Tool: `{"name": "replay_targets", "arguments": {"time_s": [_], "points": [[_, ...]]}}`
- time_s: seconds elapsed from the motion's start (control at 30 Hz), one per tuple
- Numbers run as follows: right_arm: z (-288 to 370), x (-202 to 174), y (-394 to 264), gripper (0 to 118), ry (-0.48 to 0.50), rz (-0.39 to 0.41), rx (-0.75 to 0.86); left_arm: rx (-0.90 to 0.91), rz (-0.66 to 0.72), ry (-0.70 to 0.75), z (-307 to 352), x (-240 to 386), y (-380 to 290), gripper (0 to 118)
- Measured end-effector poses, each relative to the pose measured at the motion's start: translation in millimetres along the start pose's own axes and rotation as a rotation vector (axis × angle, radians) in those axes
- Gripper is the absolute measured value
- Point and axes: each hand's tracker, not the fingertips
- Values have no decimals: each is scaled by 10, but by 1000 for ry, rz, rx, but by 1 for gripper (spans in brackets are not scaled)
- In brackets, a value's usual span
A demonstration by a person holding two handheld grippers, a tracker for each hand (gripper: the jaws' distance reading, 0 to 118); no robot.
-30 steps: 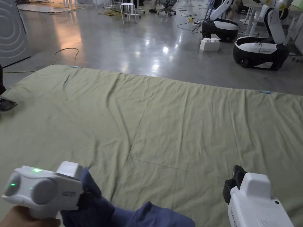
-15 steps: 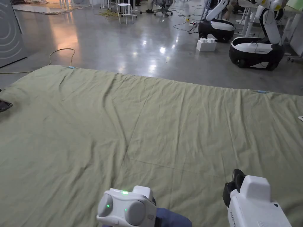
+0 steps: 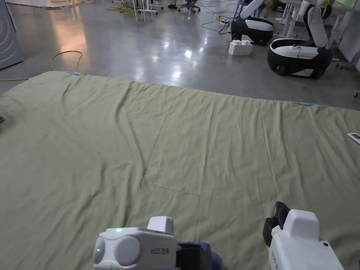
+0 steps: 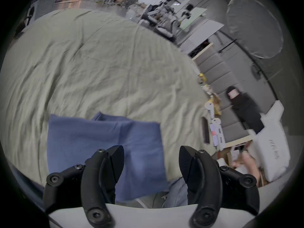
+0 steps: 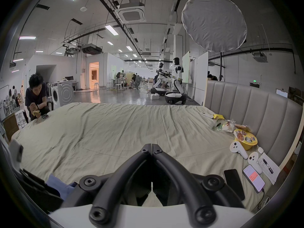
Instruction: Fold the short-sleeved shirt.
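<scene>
From where I sit, the blue shirt (image 4: 105,142) lies at the near edge of the bed (image 3: 175,140), right under my left tongs (image 4: 151,164), and in the left gripper view it already looks folded down to a squarish, layered packet with a small doubled flap poking out at its far edge. My left tongs stand wide apart above it, gripping nothing, one jaw over the cloth and the other past its right-hand border. My right tongs (image 5: 151,151) are closed tip to tip with nothing between them, hanging over bare sheet to the right of the shirt; a corner of blue shows at the lower left of the right gripper view (image 5: 60,187). I judge this cloth to be light, soft and limp, with no stiffness of its own, so any lift will let the layers sag and slide apart unless I catch all of them together. If another fold or a tidy-up is wanted, I would pinch at a corner or along a folded edge, taking the full stack, and keep it low against the sheet, since the wrinkled bedding could drag the bottom layer.
</scene>
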Motion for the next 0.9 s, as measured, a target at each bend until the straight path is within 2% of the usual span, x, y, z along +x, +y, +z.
{"name": "replay_targets", "arguments": {"time_s": [0.1,0.13,0.2,0.3,0.4,0.5,0.57,0.67,0.77,0.9], "points": [[-18,4,-14,0,1,-4,-8,-8,-18,37,108,-85,57,67],[-20,3,-21,0,2,-5,-9,-13,-11,61,87,-130,57,52],[-23,-6,-34,0,0,-2,-13,-15,-2,79,8,-211,36,13],[-25,-22,-50,0,5,1,-23,-81,69,14,-214,-261,-47,13],[-30,-28,-74,0,5,6,-30,-104,26,-105,-504,-225,-171,13],[-30,-34,-87,0,6,12,-30,-187,-58,30,-871,-176,-329,12],[-26,-41,-87,0,10,13,-30,-179,-24,42,-993,-189,-401,8],[7,-59,-62,0,11,11,-20,-144,-24,26,-976,-161,-383,7],[26,-83,11,0,15,13,0,-128,-129,25,-794,-71,-340,7],[56,-108,200,0,13,17,62,32,-211,-4,-297,12,-122,7]]}}
